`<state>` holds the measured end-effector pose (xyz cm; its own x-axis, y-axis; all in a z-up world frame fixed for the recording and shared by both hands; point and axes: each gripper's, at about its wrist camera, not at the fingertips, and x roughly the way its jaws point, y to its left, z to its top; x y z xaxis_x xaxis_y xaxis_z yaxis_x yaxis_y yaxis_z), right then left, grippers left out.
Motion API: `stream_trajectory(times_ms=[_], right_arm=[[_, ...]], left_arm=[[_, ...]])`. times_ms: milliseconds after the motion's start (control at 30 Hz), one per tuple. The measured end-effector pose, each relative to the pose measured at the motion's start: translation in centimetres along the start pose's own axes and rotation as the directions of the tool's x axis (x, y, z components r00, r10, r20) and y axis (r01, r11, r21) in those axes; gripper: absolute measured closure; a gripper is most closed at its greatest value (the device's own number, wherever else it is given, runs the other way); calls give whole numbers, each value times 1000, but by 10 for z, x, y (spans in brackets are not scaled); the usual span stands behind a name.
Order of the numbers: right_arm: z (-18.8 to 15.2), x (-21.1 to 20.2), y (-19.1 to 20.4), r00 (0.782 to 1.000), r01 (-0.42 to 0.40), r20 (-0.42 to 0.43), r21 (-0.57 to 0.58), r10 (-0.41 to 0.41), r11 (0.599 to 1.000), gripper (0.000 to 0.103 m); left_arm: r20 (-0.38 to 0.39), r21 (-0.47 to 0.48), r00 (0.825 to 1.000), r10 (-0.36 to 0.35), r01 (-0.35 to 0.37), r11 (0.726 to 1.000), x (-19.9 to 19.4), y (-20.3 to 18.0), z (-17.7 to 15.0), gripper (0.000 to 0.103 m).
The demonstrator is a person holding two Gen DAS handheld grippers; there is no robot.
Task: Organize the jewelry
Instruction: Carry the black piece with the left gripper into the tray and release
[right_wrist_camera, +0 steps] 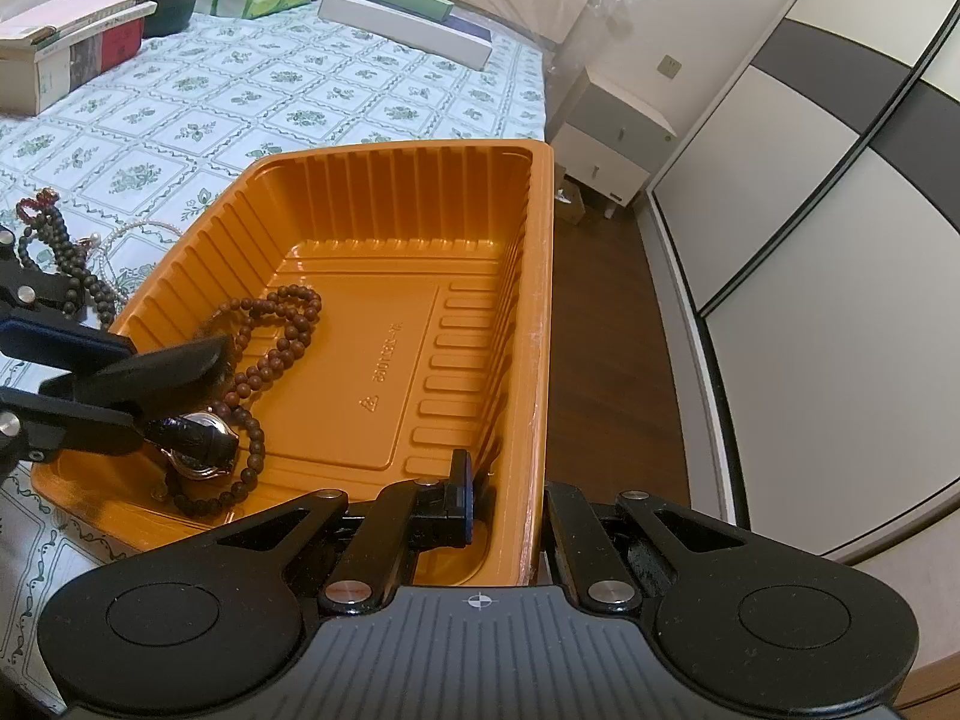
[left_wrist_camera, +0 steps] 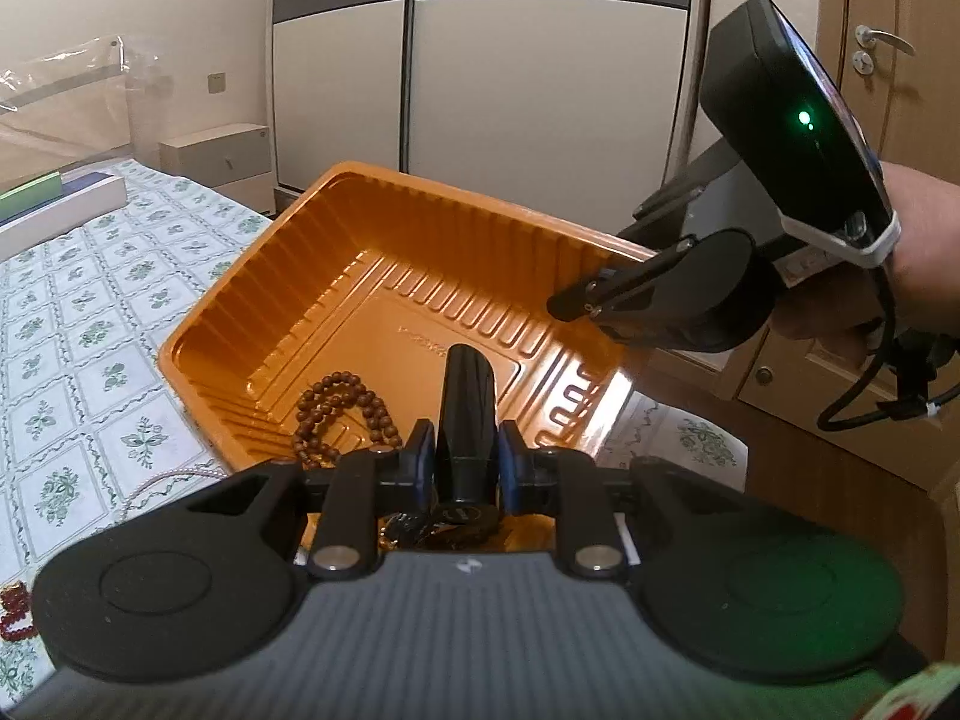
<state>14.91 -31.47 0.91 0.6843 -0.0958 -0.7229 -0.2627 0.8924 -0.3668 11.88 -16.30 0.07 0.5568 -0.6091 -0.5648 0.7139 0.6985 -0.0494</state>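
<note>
Right wrist view: orange tray (right_wrist_camera: 528,252) sits on my floral-cloth table (right_wrist_camera: 252,90). My right gripper (right_wrist_camera: 504,498) clamps the tray's right wall, one finger inside, one outside. Inside lie a brown bead bracelet (right_wrist_camera: 282,330) and a watch (right_wrist_camera: 201,438). My left gripper (right_wrist_camera: 180,387) pinches the watch strap (left_wrist_camera: 465,414), jaws narrow. Dark beads (right_wrist_camera: 66,264) lie on the cloth left of the tray.

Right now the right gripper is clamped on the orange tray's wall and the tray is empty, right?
Not empty. The right gripper is clamped on the wall of the orange tray, but the right wrist view shows a brown bead string and a watch inside it.
</note>
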Motion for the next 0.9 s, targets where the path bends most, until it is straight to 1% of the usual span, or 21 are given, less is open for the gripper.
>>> stream_trajectory(times_ms=[600,667,767,900], right_arm=[[0,1,0,1000,-1,-1,1,1,1000,98],[0,1,0,1000,-1,0,1,1,1000,98],[-1,1,0,1000,-2,0,2,2,1000,98],[-2,2,0,1000,-2,1,3,2,1000,98]], left_arm=[[-3,18,1000,-10,10,1000,9,-2,1,83],[4,12,1000,-11,11,1000,9,-2,1,80],[16,4,1000,5,-5,1000,3,1,-3,79],[34,-27,998,55,-54,998,-17,10,-13,79]])
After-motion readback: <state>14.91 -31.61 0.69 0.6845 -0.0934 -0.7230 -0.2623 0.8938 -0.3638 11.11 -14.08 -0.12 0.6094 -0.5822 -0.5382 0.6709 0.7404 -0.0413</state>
